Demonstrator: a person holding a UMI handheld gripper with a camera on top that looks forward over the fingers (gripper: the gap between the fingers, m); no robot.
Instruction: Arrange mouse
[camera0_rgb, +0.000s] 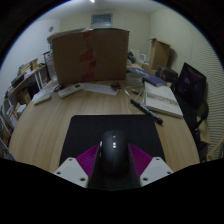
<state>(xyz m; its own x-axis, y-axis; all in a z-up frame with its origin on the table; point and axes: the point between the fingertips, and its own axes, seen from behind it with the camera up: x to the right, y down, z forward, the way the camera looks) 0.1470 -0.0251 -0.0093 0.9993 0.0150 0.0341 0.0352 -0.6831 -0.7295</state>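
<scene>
Seen from the gripper view: a round-edged light wooden table (70, 118) spreading wide ahead, bare wood open to the left and straight on beyond the dark rectangular mouse mat (90, 128). Bounded at the far edge by a large brown cardboard box (90, 52) standing upright, with a white keyboard (70, 90) and loose papers lying just before it. Narrowed on the right by a thick open book or notepad (161, 98), a thin black pen-like stick (146, 110) beside it, and a black office chair (191, 85) past the table's rim. Shelving crowded with clutter along the left wall.

Handheld two-finger gripper (111, 160) low over the mat, magenta pads (88, 157) showing on either side of the load. Closed against the flanks of a black computer mouse (111, 160), no gap visible at either side.

Mouse lodged lengthwise between the fingers, nose pointing ahead toward the box, over the near edge of the mat; whether lifted or resting there, not clear.
</scene>
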